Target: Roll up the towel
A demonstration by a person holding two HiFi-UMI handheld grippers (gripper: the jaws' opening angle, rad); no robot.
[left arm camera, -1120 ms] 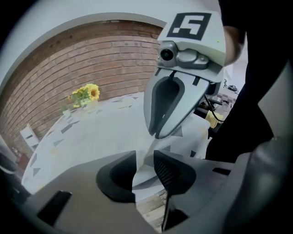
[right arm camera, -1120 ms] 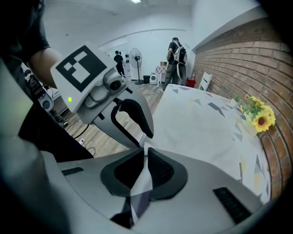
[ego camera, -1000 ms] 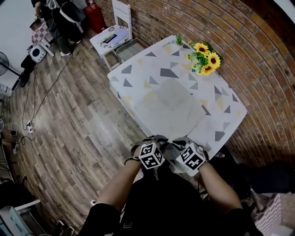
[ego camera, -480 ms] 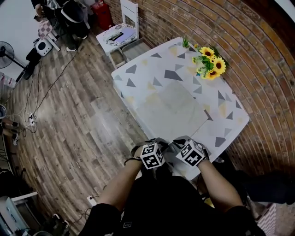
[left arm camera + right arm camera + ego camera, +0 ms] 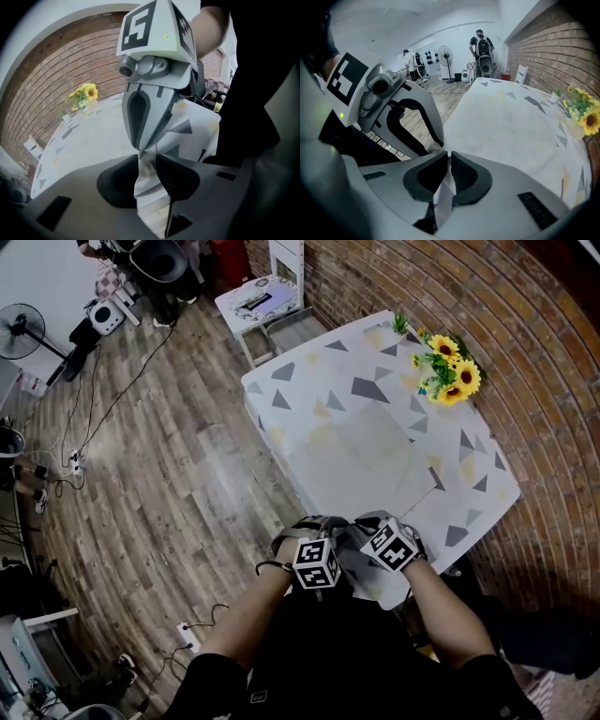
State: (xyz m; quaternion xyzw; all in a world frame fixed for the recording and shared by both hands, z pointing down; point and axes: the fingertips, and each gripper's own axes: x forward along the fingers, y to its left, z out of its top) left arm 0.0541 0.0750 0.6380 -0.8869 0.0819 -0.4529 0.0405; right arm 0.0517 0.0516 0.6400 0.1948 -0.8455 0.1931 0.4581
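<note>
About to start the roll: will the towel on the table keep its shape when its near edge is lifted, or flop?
Probably floppy: the towel lies thin and flat, and its edge is bunched into a narrow strip in the right gripper. Likely light, being thin. It may slide on the smooth tablecloth when pushed.

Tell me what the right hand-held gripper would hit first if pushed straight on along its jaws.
The right hand-held gripper points steeply down at the table's near edge. It would meet almost at once the pale cloth pinched between its jaws, then probably the covered table just beneath. Depth is unclear.
</note>
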